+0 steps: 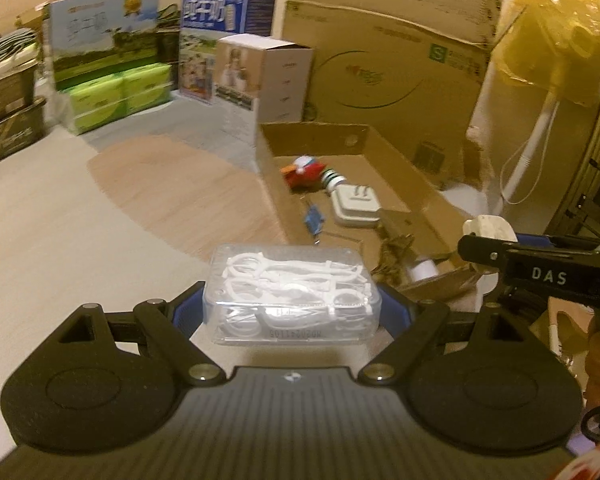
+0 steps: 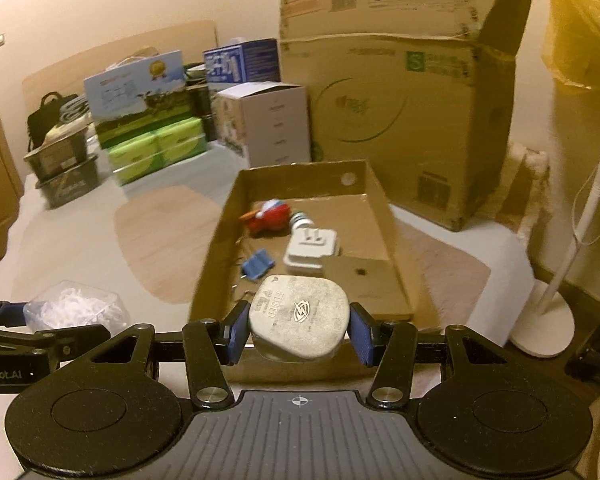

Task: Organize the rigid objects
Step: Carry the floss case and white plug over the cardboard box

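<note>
Before open tray: left hand-held gripper clamped on clear floss-pick box; right hand-held gripper clamped on white fused plug.

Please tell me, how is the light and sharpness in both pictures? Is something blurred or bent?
Left wrist view: dim yellowish light, background boxes smeared, clear plastic box fairly sharp, edges bent by the fisheye. Right wrist view: same warm cast, white plug readable, cardboard tray softly blurred.

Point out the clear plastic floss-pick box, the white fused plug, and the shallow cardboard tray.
Clear plastic floss-pick box point(image 1: 292, 296), left wrist view, lid top.
White fused plug point(image 2: 299, 316), right wrist view, flat face.
Shallow cardboard tray point(image 2: 300, 180), right wrist view, far wall.
</note>
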`<state>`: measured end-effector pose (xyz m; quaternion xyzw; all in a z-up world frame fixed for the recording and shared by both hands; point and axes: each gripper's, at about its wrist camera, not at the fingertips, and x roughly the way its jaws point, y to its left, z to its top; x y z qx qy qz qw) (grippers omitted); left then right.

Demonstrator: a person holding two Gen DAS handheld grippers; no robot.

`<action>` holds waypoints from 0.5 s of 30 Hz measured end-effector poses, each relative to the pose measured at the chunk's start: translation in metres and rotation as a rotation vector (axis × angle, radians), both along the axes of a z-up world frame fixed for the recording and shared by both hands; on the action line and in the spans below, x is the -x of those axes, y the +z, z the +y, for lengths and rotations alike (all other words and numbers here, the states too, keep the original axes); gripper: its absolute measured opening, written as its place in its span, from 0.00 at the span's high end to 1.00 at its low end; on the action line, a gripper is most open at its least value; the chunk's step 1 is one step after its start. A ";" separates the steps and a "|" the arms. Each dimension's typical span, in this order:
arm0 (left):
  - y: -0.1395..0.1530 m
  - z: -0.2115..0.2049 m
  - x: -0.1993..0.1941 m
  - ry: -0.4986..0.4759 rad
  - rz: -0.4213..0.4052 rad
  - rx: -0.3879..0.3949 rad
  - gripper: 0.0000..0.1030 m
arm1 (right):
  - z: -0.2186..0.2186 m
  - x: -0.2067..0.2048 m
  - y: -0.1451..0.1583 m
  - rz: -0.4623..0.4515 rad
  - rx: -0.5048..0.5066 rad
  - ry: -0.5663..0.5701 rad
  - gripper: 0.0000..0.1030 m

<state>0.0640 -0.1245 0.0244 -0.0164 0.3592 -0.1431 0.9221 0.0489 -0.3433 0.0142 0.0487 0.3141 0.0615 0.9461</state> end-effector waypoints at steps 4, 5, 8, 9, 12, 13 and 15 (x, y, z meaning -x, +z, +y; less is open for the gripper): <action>0.005 -0.015 -0.013 -0.026 -0.011 0.001 0.17 | -0.011 -0.008 0.003 -0.007 0.008 -0.012 0.50; 0.006 -0.018 -0.016 -0.033 -0.012 0.004 0.17 | -0.014 -0.011 0.003 -0.008 0.009 -0.014 0.50; 0.008 -0.028 -0.026 -0.050 -0.019 -0.001 0.17 | -0.021 -0.020 0.004 -0.009 0.014 -0.017 0.50; 0.009 -0.032 -0.029 -0.054 -0.020 -0.001 0.17 | -0.023 -0.023 0.005 -0.009 0.015 -0.016 0.50; 0.008 -0.040 -0.041 -0.062 -0.024 -0.004 0.17 | -0.027 -0.034 0.006 -0.011 0.029 -0.005 0.50; 0.008 -0.042 -0.046 -0.065 -0.024 -0.005 0.17 | -0.028 -0.039 0.006 -0.012 0.034 0.000 0.50; 0.008 -0.047 -0.054 -0.066 -0.026 -0.005 0.17 | -0.031 -0.048 0.007 -0.013 0.041 0.011 0.50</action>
